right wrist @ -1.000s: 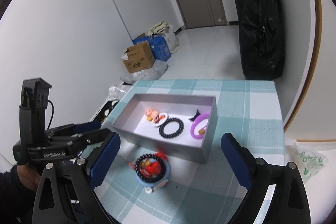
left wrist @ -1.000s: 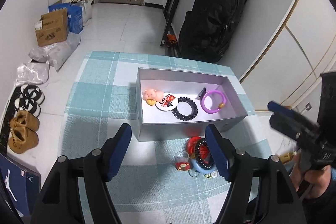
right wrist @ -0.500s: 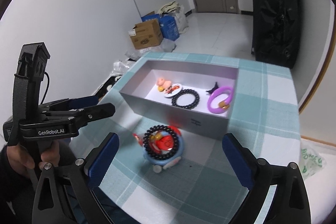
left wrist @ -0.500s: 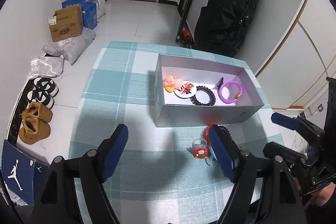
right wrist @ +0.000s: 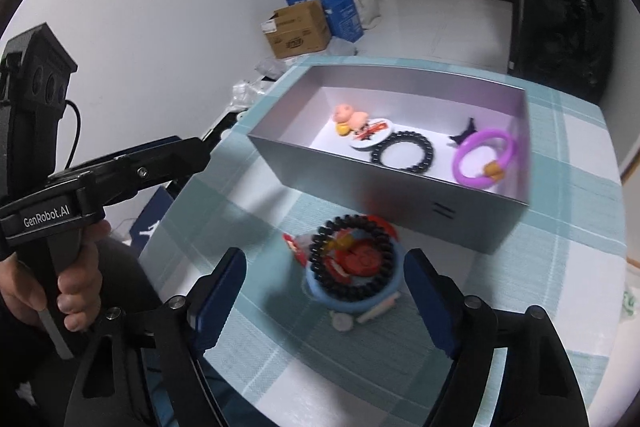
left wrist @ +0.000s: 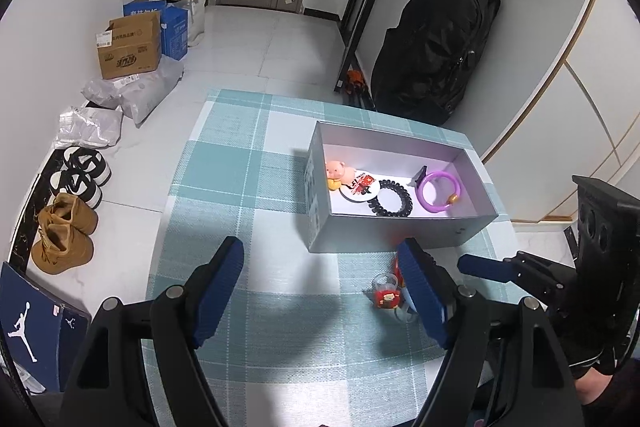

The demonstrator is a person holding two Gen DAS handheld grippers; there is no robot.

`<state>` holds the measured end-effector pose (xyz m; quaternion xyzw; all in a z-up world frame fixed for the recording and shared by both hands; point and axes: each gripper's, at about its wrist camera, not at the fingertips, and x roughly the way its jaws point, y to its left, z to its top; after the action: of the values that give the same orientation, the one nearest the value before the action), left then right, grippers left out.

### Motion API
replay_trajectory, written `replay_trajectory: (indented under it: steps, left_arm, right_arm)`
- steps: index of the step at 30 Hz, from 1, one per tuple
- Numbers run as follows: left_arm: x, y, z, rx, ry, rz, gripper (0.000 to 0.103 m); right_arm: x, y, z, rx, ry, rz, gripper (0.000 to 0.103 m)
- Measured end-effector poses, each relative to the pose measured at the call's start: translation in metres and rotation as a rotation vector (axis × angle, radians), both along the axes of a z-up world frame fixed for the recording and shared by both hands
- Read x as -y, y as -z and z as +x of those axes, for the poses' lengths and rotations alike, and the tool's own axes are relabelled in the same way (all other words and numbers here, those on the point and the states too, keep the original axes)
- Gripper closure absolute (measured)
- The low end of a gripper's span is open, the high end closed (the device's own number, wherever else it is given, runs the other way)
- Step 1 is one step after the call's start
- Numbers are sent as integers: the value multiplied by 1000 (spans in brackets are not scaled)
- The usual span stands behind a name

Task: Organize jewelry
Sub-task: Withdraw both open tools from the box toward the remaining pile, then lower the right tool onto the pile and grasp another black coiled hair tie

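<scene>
The right gripper (right wrist: 324,287), jaws closing with nothing pinched yet, should take the light, slippery black bead bracelet (right wrist: 352,259) across its rim, while the left gripper (left wrist: 320,279) hangs wide and empty

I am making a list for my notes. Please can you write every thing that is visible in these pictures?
box: 1, grey, on the checked tablecloth
purple bangle: 1, inside box
black bead bracelet: 1, inside box
pig figure: 1, pink, inside box
round badge: 1, white and red, inside box
jewelry pile: 1, mixed colours, in front of box
cardboard carton: 1, brown, floor
shoes: 2 pairs, floor
black bag: 1, by wall
left gripper: open, empty
right gripper: closing, nearing pile
</scene>
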<state>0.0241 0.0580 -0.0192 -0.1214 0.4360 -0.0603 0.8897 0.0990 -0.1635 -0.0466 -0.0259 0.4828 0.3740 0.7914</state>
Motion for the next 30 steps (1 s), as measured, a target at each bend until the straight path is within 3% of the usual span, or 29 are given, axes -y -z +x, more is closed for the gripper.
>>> replay_trajectory:
  steps: [5, 6, 11, 18, 21, 30]
  left_arm:
    - [-2, 5, 3, -25, -1, 17, 27]
    - [-3, 6, 4, -33, -6, 18, 27]
    - [-12, 7, 5, -49, -28, 8, 27]
    - [-14, 11, 6, -75, -34, 1, 27]
    - [-14, 12, 7, -81, -35, 5, 27]
    - [-8, 18, 6, -102, -4, 13, 27]
  right_arm:
    - [-11, 9, 6, -33, 1, -19, 44]
    - [-14, 11, 7, -44, 2, -24, 53]
    - [-21, 14, 8, -38, 7, -46, 60]
    - [-22, 14, 11, -12, 23, -78, 88]
    - [-19, 13, 12, -10, 27, -76, 93]
    - [-3, -1, 13, -13, 64, 8, 93]
